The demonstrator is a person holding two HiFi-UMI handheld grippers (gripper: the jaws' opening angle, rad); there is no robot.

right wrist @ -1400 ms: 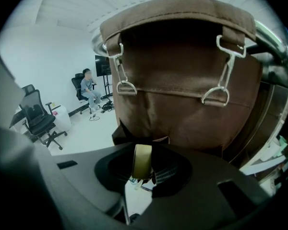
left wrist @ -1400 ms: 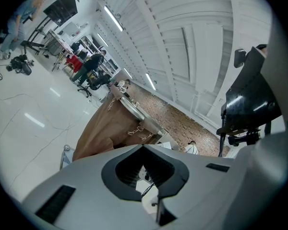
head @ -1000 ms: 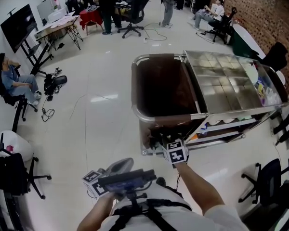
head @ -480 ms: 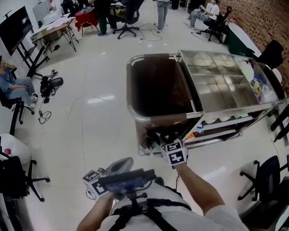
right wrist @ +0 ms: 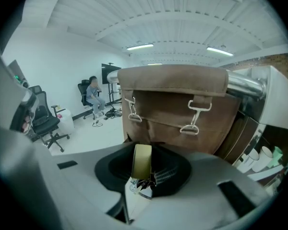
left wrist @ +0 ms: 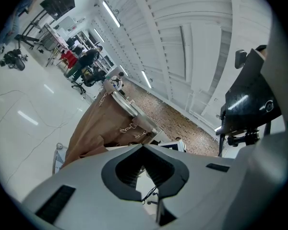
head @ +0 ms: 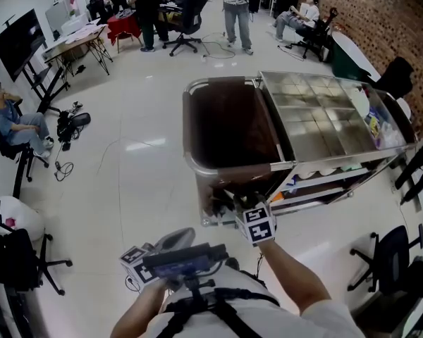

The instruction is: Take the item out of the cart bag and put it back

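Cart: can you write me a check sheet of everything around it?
Surface: shiny white floor; steel cart top.
Job's things: brown cart bag hangs open on the cart's end; olive item is outside it.
Clutter: packets at the top's far end.
Grippers: right gripper shut on the olive item, low before the bag; left gripper shut, empty.
Cables: loose leads on the floor.
Surroundings: seated person, office chair, brick wall.
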